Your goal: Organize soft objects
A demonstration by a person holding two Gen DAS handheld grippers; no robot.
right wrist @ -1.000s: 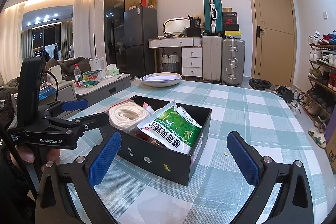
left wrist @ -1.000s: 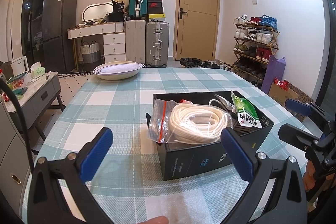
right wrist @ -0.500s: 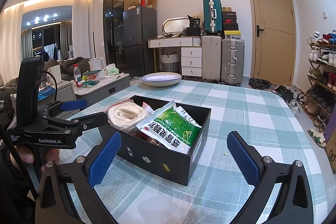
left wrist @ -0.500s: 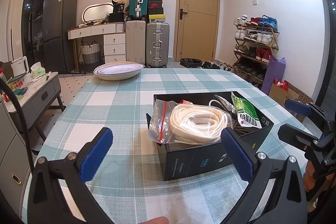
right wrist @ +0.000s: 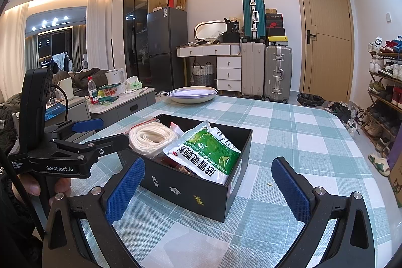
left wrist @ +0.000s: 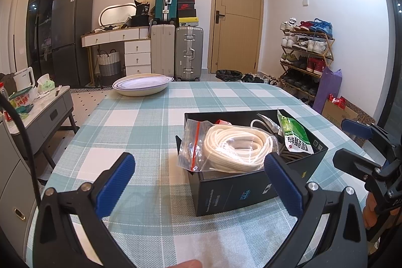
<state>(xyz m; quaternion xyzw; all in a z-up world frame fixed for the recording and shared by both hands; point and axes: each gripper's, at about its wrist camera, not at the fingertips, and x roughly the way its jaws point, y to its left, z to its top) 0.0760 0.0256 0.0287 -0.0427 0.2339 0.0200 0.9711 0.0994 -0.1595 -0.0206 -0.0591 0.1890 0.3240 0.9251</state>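
A black box (left wrist: 238, 192) (right wrist: 191, 190) stands on the checked tablecloth. In it lie a clear zip bag with a coil of white rope (left wrist: 231, 150) (right wrist: 150, 136), a green snack packet (left wrist: 296, 137) (right wrist: 206, 152) and some dark cords. My left gripper (left wrist: 201, 182) is open and empty, just in front of the box's near left corner; it also shows in the right wrist view (right wrist: 100, 132). My right gripper (right wrist: 208, 187) is open and empty, in front of the box's other side; it also shows in the left wrist view (left wrist: 351, 142).
A stack of white plates (left wrist: 143, 87) (right wrist: 192, 94) sits at the table's far edge. A low grey side table (left wrist: 42, 107) with bottles and tissues stands left of the table. Suitcases, a dresser and a shoe rack (left wrist: 306, 57) line the walls.
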